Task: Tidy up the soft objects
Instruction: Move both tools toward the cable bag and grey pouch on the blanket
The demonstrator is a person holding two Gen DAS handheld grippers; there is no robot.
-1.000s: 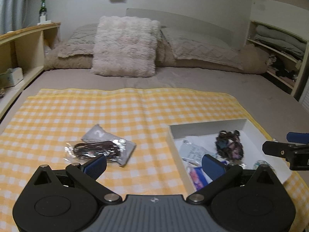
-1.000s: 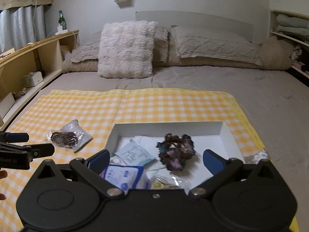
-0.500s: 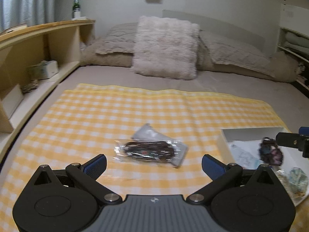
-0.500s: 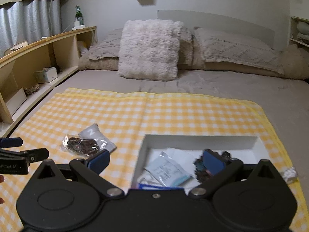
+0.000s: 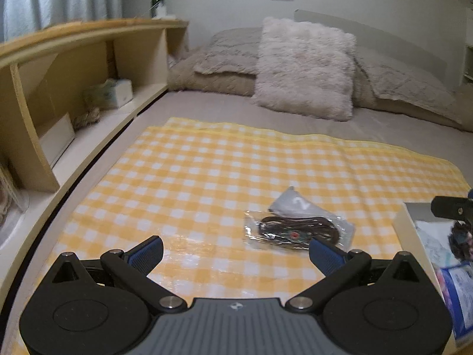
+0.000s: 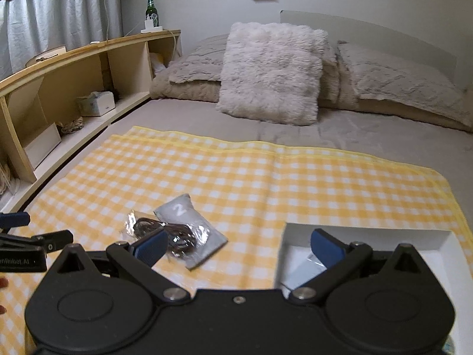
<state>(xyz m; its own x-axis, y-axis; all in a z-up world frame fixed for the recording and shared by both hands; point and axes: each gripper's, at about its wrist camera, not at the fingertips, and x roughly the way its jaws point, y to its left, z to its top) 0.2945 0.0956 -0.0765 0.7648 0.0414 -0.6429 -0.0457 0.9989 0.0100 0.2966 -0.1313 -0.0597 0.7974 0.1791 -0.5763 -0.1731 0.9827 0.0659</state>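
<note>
A clear plastic bag with dark brown cords point(image 5: 291, 232) lies on a grey packet marked "2" point(image 5: 295, 204) on the yellow checked cloth point(image 5: 207, 177). Both show in the right wrist view, the bag point(image 6: 170, 233) and the packet point(image 6: 183, 210). A white box point(image 6: 369, 233) at the right holds several soft items, including a dark scrunchie point(image 5: 459, 241). My left gripper point(image 5: 236, 251) is open and empty, just short of the bag. My right gripper point(image 6: 239, 247) is open and empty, between the bag and the box.
A wooden shelf unit point(image 5: 74, 74) runs along the left of the bed with a tissue box point(image 6: 96, 103) and a green bottle point(image 6: 150, 9) on top. A fluffy pillow point(image 6: 272, 71) and grey pillows lie at the head of the bed.
Both grippers have swung left, away from the white box and toward the bag and the packet. Both stay open and empty.
</note>
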